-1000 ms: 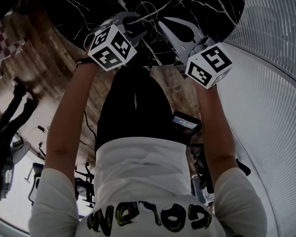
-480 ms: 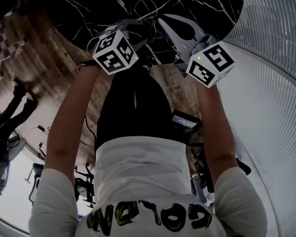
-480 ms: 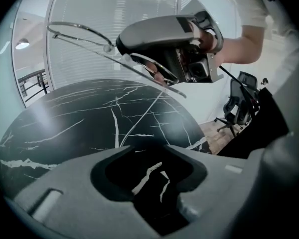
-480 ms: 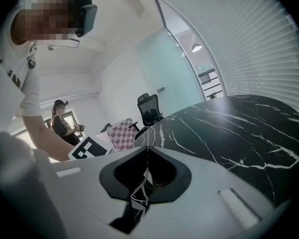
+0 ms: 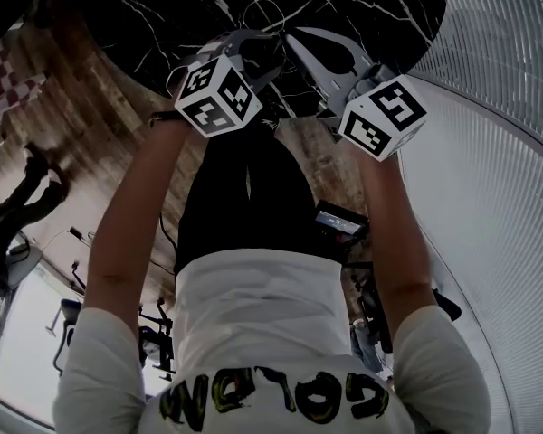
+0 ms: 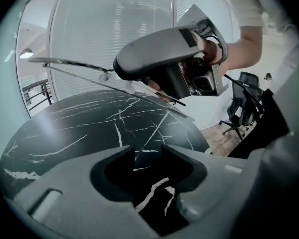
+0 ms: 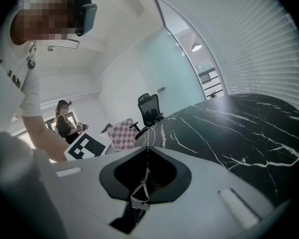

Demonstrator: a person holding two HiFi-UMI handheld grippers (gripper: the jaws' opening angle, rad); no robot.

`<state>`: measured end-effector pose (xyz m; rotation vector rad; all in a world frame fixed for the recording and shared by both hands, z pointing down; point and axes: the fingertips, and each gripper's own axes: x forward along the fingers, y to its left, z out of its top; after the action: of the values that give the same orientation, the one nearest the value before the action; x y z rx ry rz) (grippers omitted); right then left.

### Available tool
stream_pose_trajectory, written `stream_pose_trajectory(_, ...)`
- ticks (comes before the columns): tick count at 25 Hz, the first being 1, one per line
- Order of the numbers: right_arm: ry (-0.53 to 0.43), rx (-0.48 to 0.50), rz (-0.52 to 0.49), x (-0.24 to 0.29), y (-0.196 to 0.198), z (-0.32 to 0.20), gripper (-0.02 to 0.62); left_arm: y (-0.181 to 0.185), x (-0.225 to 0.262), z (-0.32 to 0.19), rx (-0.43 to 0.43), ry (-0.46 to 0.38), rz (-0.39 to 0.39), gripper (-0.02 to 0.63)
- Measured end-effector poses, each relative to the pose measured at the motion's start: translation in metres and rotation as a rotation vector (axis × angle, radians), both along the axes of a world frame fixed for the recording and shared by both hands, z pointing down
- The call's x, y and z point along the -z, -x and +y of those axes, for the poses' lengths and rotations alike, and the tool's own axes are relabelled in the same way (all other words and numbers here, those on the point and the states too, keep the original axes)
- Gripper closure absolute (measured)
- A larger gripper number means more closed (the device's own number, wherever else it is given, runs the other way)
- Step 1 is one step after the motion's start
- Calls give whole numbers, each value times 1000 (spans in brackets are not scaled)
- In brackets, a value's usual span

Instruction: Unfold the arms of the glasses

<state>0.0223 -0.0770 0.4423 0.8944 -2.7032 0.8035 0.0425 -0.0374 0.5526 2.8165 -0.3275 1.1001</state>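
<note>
Glasses (image 7: 138,202) are held pinched in the clenched right gripper (image 7: 147,153), low centre of the right gripper view. The left gripper (image 6: 148,153), released and empty, should be closed lightly on one thin arm and swung outward slowly, lest the wire be bent.

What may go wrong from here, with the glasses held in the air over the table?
1. The right gripper is shut on the thin glasses; a hard pull on an arm may bend the frame.
2. They hang above the marble table; a slipping grip may drop them.
3. The left gripper is open and empty; it may miss the thin arm.
</note>
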Motion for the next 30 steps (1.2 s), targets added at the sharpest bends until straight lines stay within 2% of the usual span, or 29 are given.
stream_pose_trajectory(13,1,-32,-33,8,-5,-4,589,-1,4,15,-13,29,2,437)
stream_pose_trajectory(20,47,-37,-48,-1,-13,-3,589,-2,6,28,-12,94,27,437)
stream_pose_trajectory(23,88,-48,-58,-9,-17,-1,589,1,17,25,32,142,94,437)
stream_pose_trajectory(30,117,-48,-75,-19,-20,3,589,19,38,-9,221,252,284,449)
